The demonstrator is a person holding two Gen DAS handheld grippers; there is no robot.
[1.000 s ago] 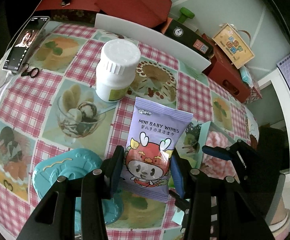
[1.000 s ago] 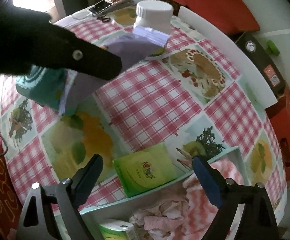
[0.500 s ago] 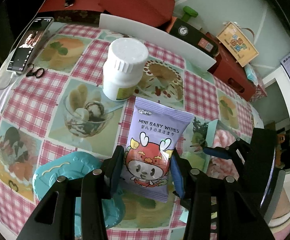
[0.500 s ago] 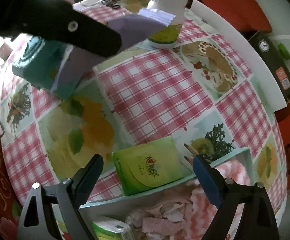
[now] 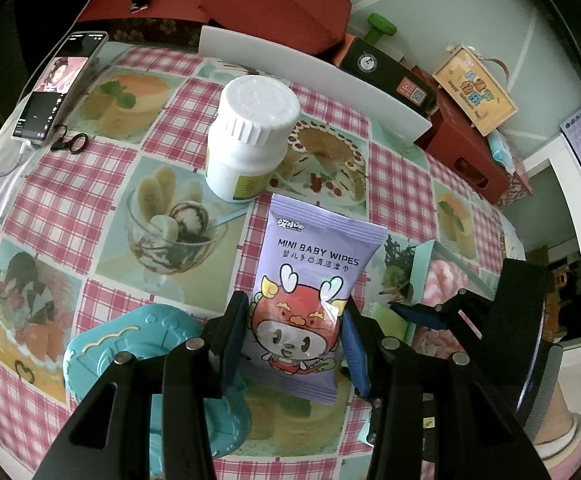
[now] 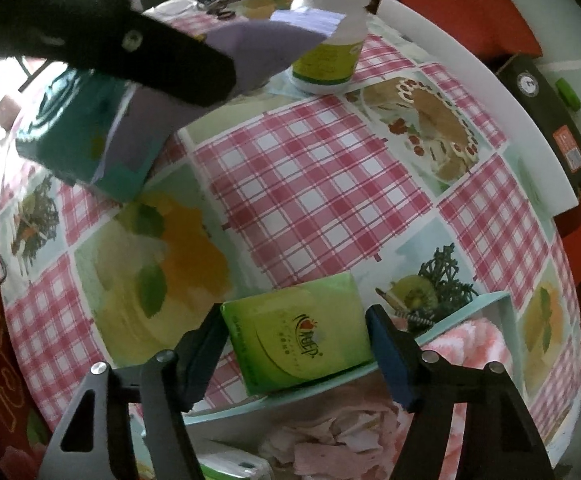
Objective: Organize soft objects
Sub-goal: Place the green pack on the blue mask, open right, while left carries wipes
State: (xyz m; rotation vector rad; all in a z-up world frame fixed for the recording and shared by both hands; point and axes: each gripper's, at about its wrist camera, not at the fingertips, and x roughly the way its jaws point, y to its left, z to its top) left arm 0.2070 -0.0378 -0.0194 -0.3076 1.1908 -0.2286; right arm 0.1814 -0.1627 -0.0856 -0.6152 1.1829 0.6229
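The left claw clamps a lilac foil baby-wipes pouch above the checked desk. The right claw is closing — a green tissue pack sits between its pads, beside the pale-blue bin's rim.

Two soft packs and a box of cloths on a checked tablecloth.

A lilac pack of baby wipes, printed with a red cartoon dragon (and the words "MINI BABY WIPES"), is held clear of the cloth, its lower half pinched at both edges. A green tissue pack lies flat, just outside the near wall of a pale teal box. Inside the box lie a pink-and-white striped fluffy cloth, crumpled pale pink fabric and another green-and-white pack.
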